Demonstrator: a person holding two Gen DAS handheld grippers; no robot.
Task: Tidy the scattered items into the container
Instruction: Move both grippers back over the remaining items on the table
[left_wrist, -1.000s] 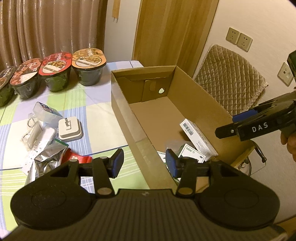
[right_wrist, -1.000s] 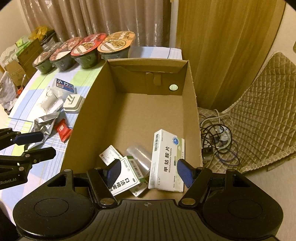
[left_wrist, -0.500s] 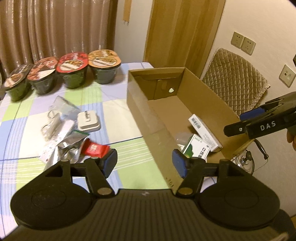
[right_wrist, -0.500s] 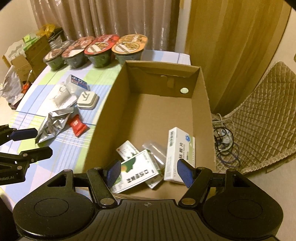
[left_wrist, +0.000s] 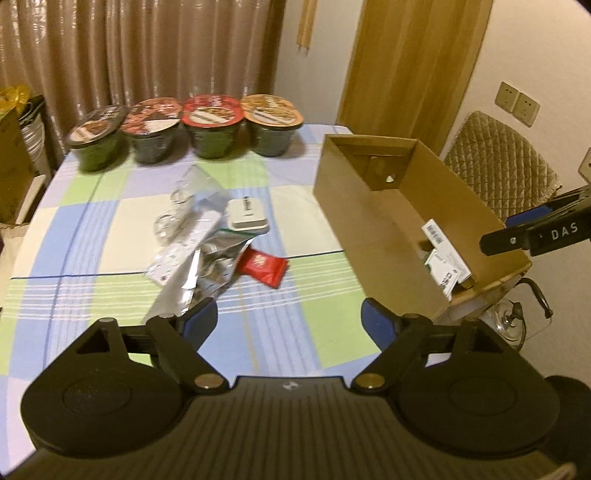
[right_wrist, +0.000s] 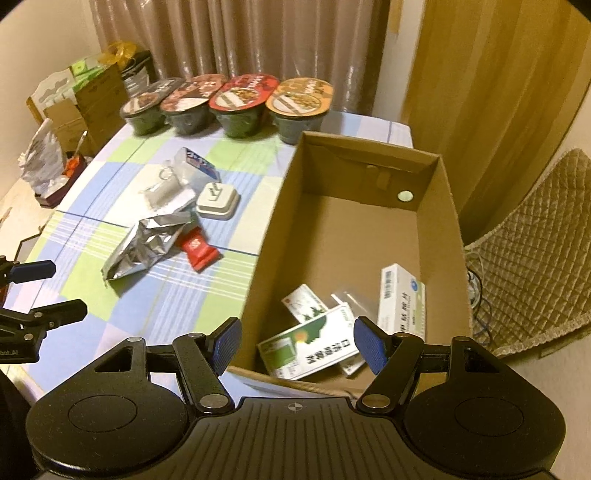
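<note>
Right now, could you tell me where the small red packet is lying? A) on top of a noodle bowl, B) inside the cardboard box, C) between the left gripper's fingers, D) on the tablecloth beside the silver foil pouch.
D: the red packet lies on the tablecloth against the silver foil pouch, outside the cardboard box.

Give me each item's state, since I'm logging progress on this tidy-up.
Left hand-held gripper: open, empty.
Right hand-held gripper: open, empty.
Cardboard box: open-topped, holding medicine boxes.
Foil pouch: crumpled, on the table.
Red sachet: flat on the table.
White case: closed, on the table.
Noodle bowls: sealed, upright.
</note>
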